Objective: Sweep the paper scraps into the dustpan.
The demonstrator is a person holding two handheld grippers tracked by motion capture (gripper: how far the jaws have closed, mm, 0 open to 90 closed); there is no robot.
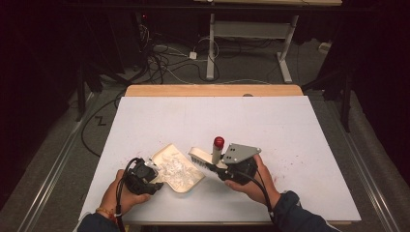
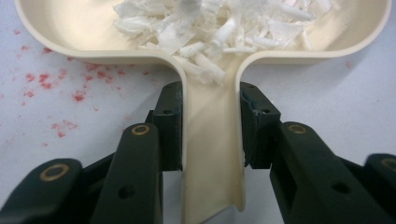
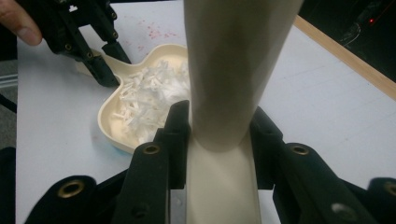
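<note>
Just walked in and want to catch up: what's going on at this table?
A person is sweeping up white shreds. The left hand-held gripper is shut on the handle of a cream dustpan that holds the shreds. The right hand-held gripper is shut on a small brush, held just beside the pan above the white table.

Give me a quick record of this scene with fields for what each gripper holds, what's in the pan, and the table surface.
left gripper: shut on the dustpan handle
right gripper: shut on the brush handle, which has a red tip
dustpan contents: white scraps, piled in the pan
brush position: beside the dustpan, bristles near its open edge
table: white, with faint red specks
</note>
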